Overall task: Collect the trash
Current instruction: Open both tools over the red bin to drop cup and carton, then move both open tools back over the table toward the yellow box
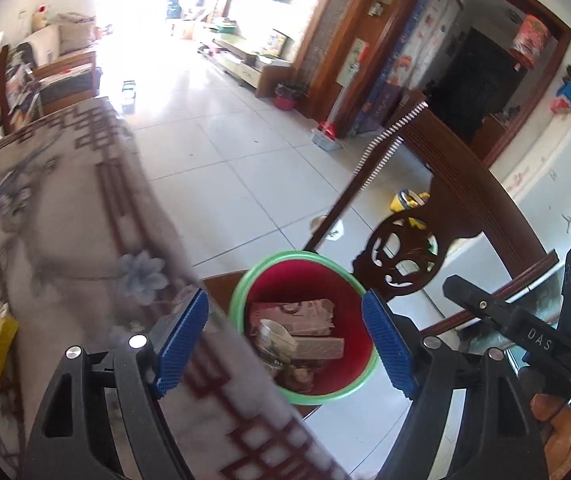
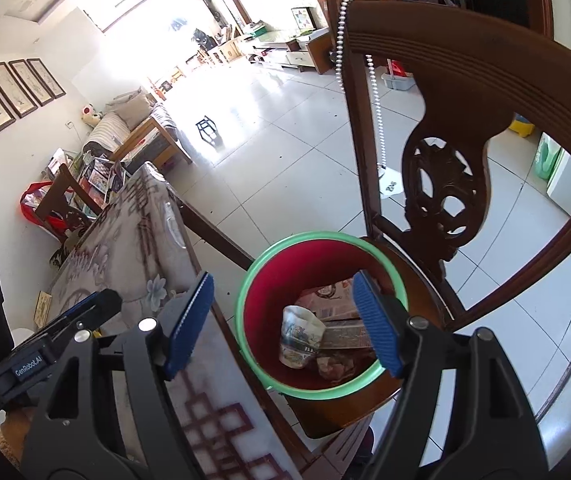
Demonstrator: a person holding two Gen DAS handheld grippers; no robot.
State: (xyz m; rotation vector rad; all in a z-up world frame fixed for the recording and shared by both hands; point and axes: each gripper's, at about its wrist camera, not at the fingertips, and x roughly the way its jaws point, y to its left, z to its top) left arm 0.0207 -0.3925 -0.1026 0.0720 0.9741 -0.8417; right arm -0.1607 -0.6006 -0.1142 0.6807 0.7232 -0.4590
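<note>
Indoors, a tiled floor (image 1: 221, 176) runs far toward a bright living room; the cloth-covered bench (image 1: 69, 216) lies left. Both the left hand-held gripper (image 1: 285, 344) and right hand-held gripper (image 2: 283, 324) hang spread apart, empty, over the red bin (image 2: 261, 320) (green-rimmed, holding a crumpled cup (image 2: 299, 336) and wrappers), standing on a carved chair (image 2: 445, 184) just beside the bench edge.

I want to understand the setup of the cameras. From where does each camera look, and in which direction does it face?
Left wrist: sits on the left gripper, looks down past the table edge into the red bin on the wooden chair; open blue fingers and the right gripper's body show.
Right wrist: sits on the right gripper, looks down into the same red bin; open fingers and the left gripper's body show.
Shared: bin, chair, table, tiled floor.
</note>
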